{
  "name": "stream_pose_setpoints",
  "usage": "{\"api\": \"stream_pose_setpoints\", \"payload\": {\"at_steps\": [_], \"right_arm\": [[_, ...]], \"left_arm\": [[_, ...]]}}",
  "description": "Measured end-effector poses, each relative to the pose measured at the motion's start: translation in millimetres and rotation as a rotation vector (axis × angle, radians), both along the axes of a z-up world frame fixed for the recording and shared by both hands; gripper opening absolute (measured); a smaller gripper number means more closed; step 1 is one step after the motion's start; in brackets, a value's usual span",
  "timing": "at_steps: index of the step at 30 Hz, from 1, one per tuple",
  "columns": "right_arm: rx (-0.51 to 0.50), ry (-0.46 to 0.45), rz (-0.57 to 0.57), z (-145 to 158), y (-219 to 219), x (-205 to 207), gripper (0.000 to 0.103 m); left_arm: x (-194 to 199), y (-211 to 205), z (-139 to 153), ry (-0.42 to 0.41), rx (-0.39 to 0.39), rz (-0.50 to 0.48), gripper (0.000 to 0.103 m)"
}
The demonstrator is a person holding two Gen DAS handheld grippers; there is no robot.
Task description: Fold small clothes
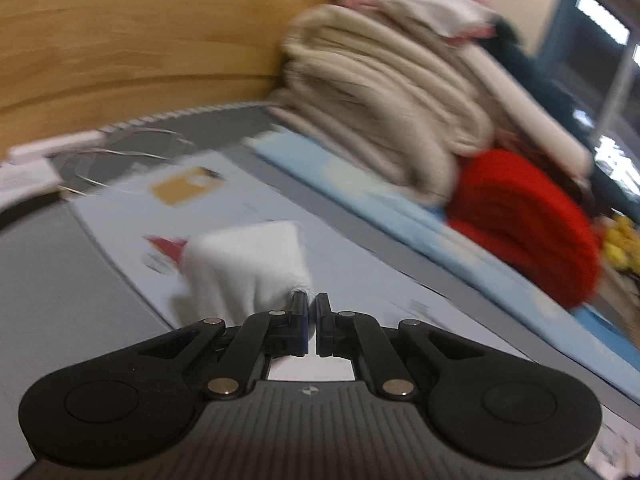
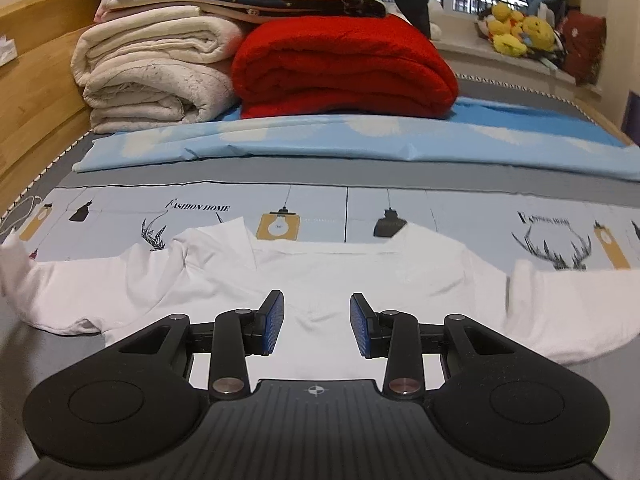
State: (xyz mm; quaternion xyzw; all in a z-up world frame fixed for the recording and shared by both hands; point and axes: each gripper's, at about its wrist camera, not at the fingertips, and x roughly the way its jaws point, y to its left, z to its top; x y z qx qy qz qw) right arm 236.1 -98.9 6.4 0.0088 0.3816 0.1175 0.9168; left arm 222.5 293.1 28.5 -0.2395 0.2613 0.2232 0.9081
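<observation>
My left gripper [image 1: 311, 312] is pressed together. It pinches a bit of the white shirt [image 1: 248, 268], and the cloth hangs off the tips in a little tent above the printed sheet [image 1: 360, 280]. This picture is blurry and tipped to one side. The gripper points down at a slant.

My right gripper [image 2: 317, 320] is spread part way, with nothing between its blue pads [image 2: 274, 324]. I cannot tell if it touches the cloth. It points down over the middle of the white shirt [image 2: 320, 276], which lies flat on the printed sheet [image 2: 120, 204] with both sleeves stretched out to the sides.

The sheet says "FASHION HOME" beside the lamp drawings. More writing on the right is too fuzzy to read. Behind it sit a cream quilt [image 2: 152, 68] and a red blanket [image 2: 344, 68], touching.
</observation>
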Motion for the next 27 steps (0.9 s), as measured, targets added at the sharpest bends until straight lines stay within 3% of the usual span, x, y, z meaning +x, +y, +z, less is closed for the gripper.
{"api": "stream_pose_setpoints", "payload": {"at_steps": [2,4,9,16,20,21,24,27], "right_arm": [[-0.010,-0.028,-0.003,1.2,-1.0,-6.2,0.022],[-0.021,-0.038,-0.022,1.3,-3.3,-10.0,0.022],[0.045,0.013,-0.104,-5.4,-17.2,-23.5,0.022],[0.050,0.033,-0.116,-22.2,-21.3,-41.4,0.022],[0.063,0.078,-0.193,-31.8,-37.9,-28.2,0.022],[0.079,0.083,-0.217,-33.4,-42.7,-24.2,0.022],[0.099,0.109,-0.264,-39.7,-49.0,-10.1,0.023],[0.128,0.138,-0.247,-46.0,-44.3,2.9,0.023]], "left_arm": [[-3.9,-33.8,-0.2,-0.018,-0.008,-0.074,0.003],[-5.8,-60.0,-4.7,-0.014,0.003,-0.118,0.003],[-9.1,-106.1,-21.6,0.006,-0.120,-0.185,0.003],[19.3,-177.4,-34.4,0.039,-0.131,-0.364,0.003],[47.7,-208.1,-49.4,0.099,-0.290,-0.569,0.006],[52.2,-210.5,-51.7,0.116,-0.313,-0.596,0.012],[57.1,-194.8,-49.3,0.115,-0.285,-0.527,0.031],[65.0,-155.6,-47.7,0.117,-0.267,-0.371,0.031]]}}
